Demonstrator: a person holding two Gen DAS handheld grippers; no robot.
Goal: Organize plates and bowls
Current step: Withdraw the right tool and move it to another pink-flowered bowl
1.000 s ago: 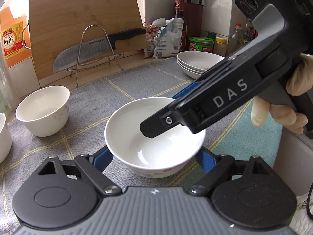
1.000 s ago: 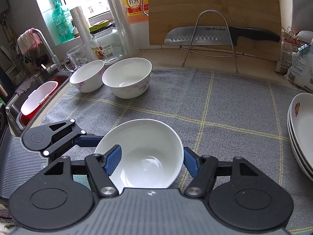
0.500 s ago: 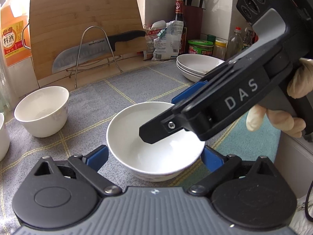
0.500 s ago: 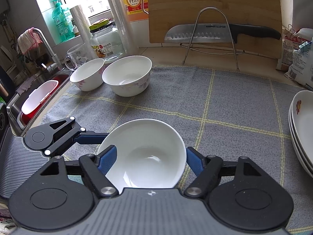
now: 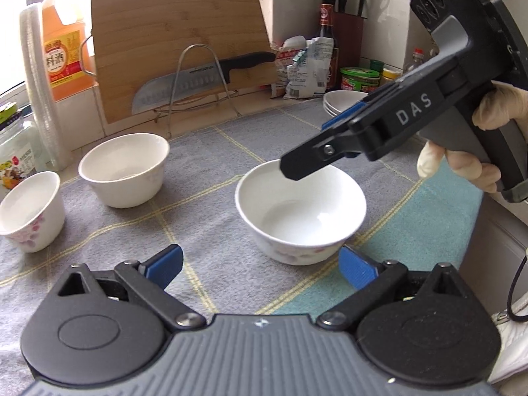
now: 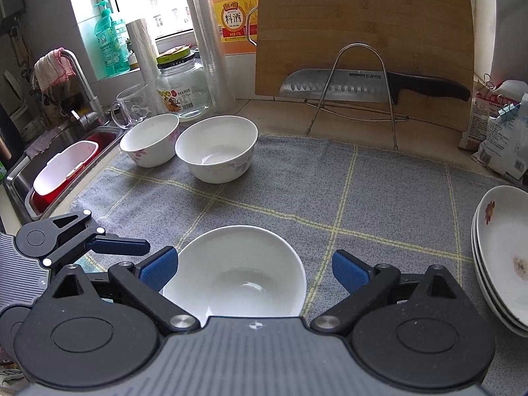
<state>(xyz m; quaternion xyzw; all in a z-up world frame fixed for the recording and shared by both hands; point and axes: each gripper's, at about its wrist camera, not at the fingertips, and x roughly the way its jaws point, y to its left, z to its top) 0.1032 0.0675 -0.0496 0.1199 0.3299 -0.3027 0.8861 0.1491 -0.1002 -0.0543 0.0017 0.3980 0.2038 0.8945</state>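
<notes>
Over on the left of the grey mat (image 6: 379,191), two bowls wait side by side: a small bowl (image 6: 150,143) nearest the sink (image 6: 49,178) and a wider bowl (image 6: 216,151) touching it. The left gripper (image 5: 260,264) stands wide, nothing between its pads, with the near bowl (image 5: 300,211) just ahead of them on the mat. The right gripper (image 6: 254,264) is opening as well, and in its own view that same bowl sits between the blue pads, which have let go of the rim. Here is the worry: the bowl rests close to the mat's front edge, and a pad catching the rim on the way out could tip it or drag it toward the counter's lip. In the left view the right gripper's finger hangs above the bowl, so a careless swing of either tool could knock china or knock the other tool. The stack of plates (image 6: 501,257) at the far right also lies near the right gripper's path. For reading matter: the orange bottle (image 6: 236,10) shows "料酒", the knife (image 6: 363,82) says "SUPOR", and the right gripper's arm carries "DAS".
</notes>
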